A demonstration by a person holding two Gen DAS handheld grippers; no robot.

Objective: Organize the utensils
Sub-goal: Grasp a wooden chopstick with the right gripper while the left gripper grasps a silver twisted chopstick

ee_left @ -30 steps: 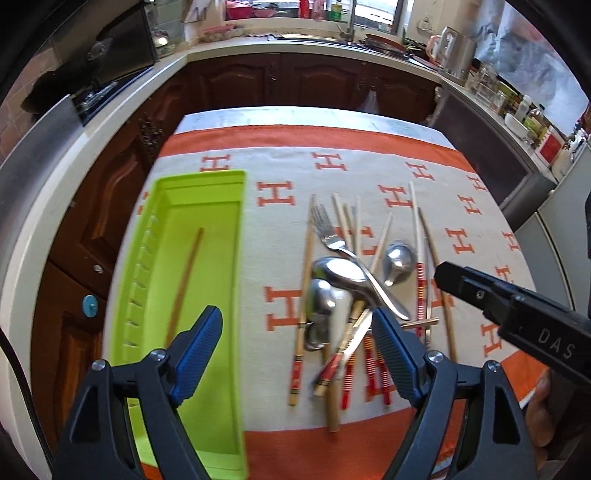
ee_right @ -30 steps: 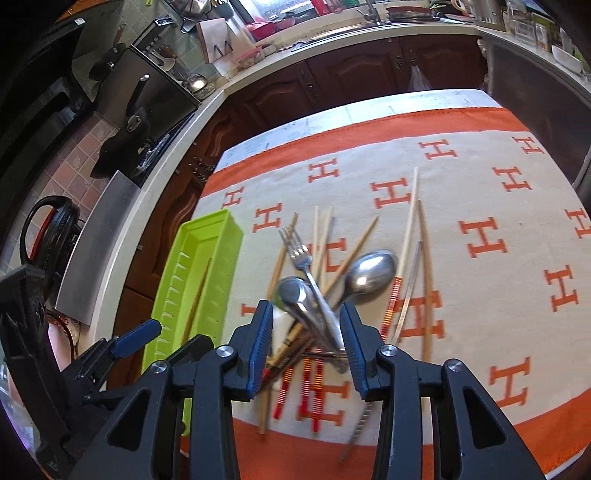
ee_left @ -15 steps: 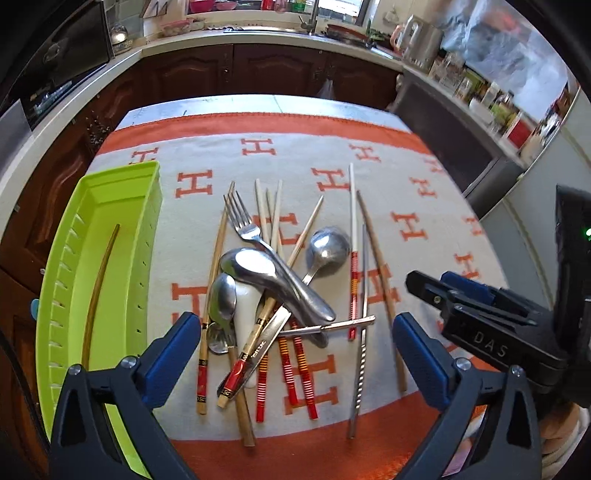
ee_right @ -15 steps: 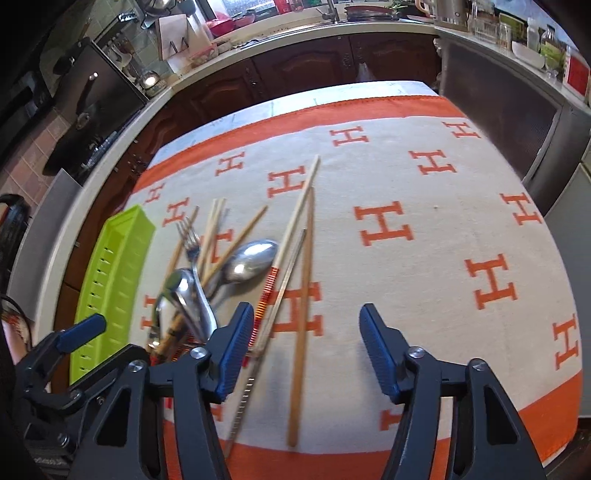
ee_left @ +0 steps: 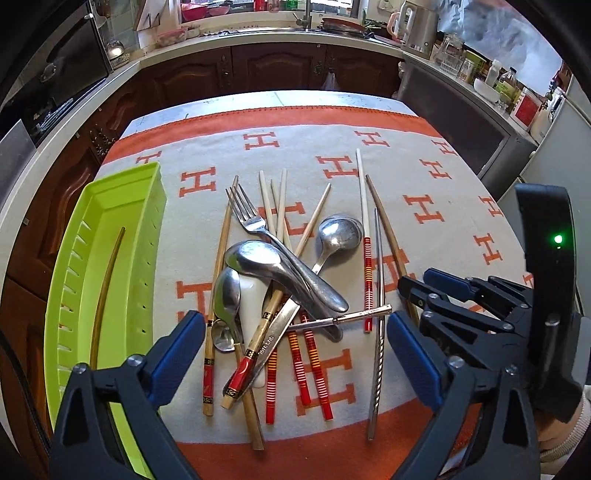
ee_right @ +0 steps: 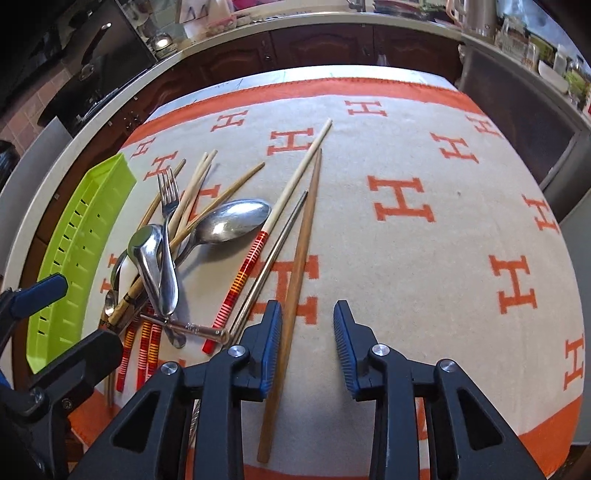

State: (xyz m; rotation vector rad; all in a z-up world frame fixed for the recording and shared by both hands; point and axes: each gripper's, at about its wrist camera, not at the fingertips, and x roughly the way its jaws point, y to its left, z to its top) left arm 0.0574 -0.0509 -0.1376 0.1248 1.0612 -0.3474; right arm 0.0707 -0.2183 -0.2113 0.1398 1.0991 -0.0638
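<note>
place: home kitchen | evidence: dark wood cabinets [ee_left: 280,70] under a pale worktop [ee_left: 258,38] | kettle [ee_left: 419,27] right of the sink tap [ee_left: 306,14] | oven [ee_left: 48,85] left of it

Glossy polished metal spoons [ee_left: 338,232] and a fork [ee_left: 247,214] lie among matt wooden chopsticks [ee_right: 295,280] on a woolly, matt cloth [ee_right: 424,258], beside a smooth bright-green plastic tray [ee_left: 110,206] holding one wooden stick [ee_left: 107,280].
</note>
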